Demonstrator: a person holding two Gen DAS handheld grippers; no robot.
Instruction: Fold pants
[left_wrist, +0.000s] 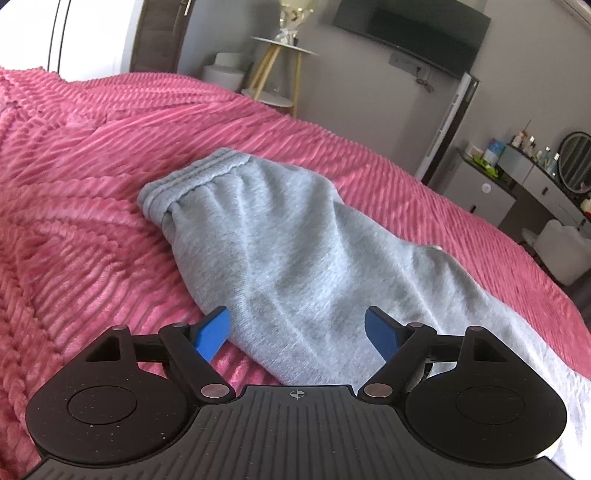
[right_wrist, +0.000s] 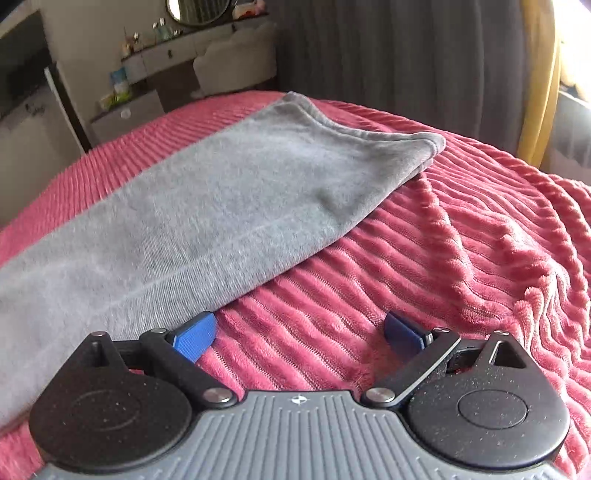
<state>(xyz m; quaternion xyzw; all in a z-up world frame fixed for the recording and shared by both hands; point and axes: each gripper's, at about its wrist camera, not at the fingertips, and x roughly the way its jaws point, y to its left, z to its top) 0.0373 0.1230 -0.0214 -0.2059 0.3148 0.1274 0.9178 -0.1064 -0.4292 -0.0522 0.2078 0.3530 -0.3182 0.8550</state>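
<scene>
Pants of soft grey knit (left_wrist: 295, 251), folded lengthwise, lie flat on the ribbed pink plush bedspread (left_wrist: 92, 184), their gathered elastic waistband (left_wrist: 192, 181) toward eleven o'clock in the left wrist view and the leg ends (right_wrist: 369, 133) toward one o'clock in the right wrist view. The left gripper (left_wrist: 299, 332) hangs released, blue pads spread above the grey cloth with nothing clasped. The right gripper (right_wrist: 299, 334) is likewise released over bare bedspread, the pants' edge just beside its nine o'clock pad (right_wrist: 195, 338).
</scene>
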